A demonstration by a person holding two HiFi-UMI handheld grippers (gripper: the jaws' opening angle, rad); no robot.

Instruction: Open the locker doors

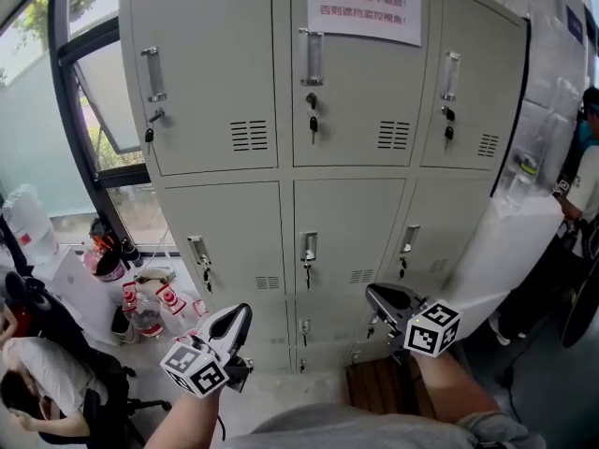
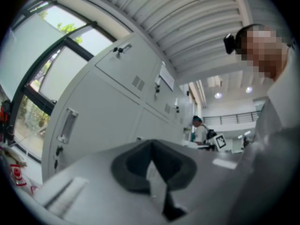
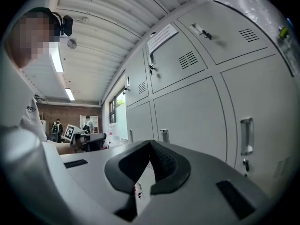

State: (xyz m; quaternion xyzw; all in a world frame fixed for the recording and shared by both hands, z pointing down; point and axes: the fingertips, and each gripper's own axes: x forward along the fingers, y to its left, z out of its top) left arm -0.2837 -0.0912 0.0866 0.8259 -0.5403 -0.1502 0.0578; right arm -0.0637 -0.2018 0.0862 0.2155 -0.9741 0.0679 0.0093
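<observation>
Here's the grey metal locker bank, standing upright on the far side, and every door in view is shut, flush with the frame. Top row: left door, middle door with a white paper notice stuck across its top, right door. Each has an upright handle near its left edge, keys hanging from the lock just below, and a slotted vent low on the right. Second row down, three more doors, lower left, lower middle, lower right, same fittings, all closed. Nearer the floor a further row shows only in part.
</observation>
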